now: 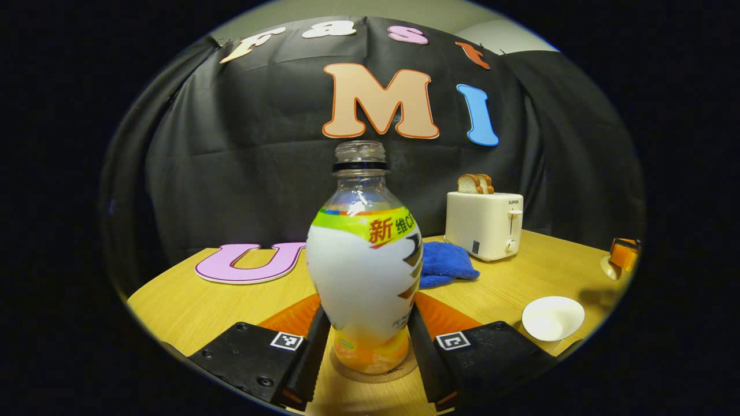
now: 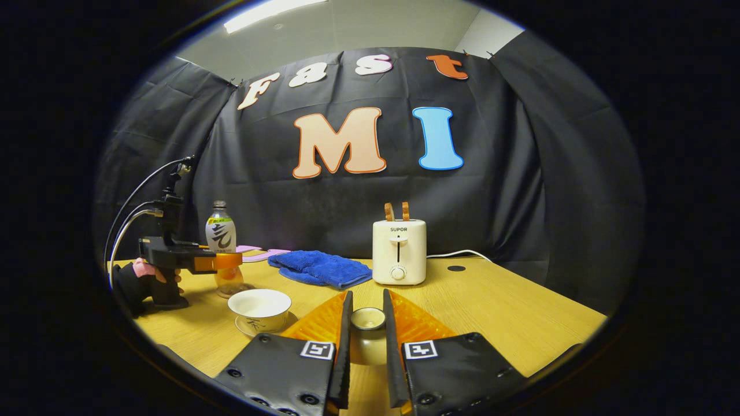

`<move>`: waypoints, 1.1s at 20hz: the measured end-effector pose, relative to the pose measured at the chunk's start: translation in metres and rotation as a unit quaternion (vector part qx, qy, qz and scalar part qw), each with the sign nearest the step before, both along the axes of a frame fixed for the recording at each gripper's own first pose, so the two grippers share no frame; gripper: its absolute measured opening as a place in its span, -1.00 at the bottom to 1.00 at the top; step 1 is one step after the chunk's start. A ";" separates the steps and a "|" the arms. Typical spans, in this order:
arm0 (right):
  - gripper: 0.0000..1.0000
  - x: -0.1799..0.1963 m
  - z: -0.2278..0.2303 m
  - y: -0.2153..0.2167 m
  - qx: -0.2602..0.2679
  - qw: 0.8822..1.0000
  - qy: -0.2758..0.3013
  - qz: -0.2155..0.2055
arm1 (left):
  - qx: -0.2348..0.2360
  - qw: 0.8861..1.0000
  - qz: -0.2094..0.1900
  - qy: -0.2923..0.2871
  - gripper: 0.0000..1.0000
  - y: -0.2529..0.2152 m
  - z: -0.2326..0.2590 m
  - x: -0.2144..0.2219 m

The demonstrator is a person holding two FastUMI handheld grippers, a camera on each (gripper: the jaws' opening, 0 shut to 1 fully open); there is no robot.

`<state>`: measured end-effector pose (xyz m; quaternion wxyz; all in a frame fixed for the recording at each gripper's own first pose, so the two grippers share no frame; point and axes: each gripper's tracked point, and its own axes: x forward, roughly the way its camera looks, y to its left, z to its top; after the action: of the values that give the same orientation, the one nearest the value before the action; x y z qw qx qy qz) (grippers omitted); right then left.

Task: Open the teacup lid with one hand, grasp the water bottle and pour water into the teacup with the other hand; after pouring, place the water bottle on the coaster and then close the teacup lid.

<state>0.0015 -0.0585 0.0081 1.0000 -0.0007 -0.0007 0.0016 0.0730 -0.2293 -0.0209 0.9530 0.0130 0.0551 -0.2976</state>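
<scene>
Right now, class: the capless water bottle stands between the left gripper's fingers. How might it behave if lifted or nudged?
The water bottle looks tall over a narrow base on its coaster, so a sideways nudge could probably tip it. With no cap on its open neck, tilting would likely spill. Its thin plastic wall may flex if the left gripper squeezes hard.
</scene>
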 end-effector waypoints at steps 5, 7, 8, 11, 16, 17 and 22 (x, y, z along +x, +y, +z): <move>-0.41 0.000 0.000 0.000 0.000 1.000 0.000 0.000 | 0.007 1.000 -0.004 -0.010 0.56 -0.003 0.001 -0.004; -0.41 0.000 0.000 0.000 0.000 1.000 0.000 0.000 | 0.004 1.000 0.001 -0.020 0.64 0.000 0.004 -0.005; -0.41 0.000 0.000 0.000 0.000 1.000 0.000 0.000 | -0.001 1.000 0.004 -0.028 0.64 0.001 0.008 -0.006; -0.43 0.000 0.000 0.000 0.000 1.000 0.000 0.000 | -0.024 0.999 0.007 -0.035 0.64 0.005 0.011 -0.013; -0.41 0.000 0.001 0.004 0.001 1.000 -0.001 0.009 | -0.046 0.997 0.017 -0.053 0.65 0.021 0.017 -0.033; -0.41 0.000 0.000 0.007 0.001 1.000 0.000 0.014 | -0.043 0.997 0.027 -0.053 0.65 0.027 0.017 -0.036; -0.41 0.002 -0.001 0.030 0.002 0.999 0.003 0.045 | -0.042 0.996 0.061 -0.055 0.64 0.060 0.016 -0.061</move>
<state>0.0039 -0.0288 0.0068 0.9989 0.0009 0.0027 0.0464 0.0116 -0.1692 -0.0045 0.9707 -0.0144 -0.0093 -0.2395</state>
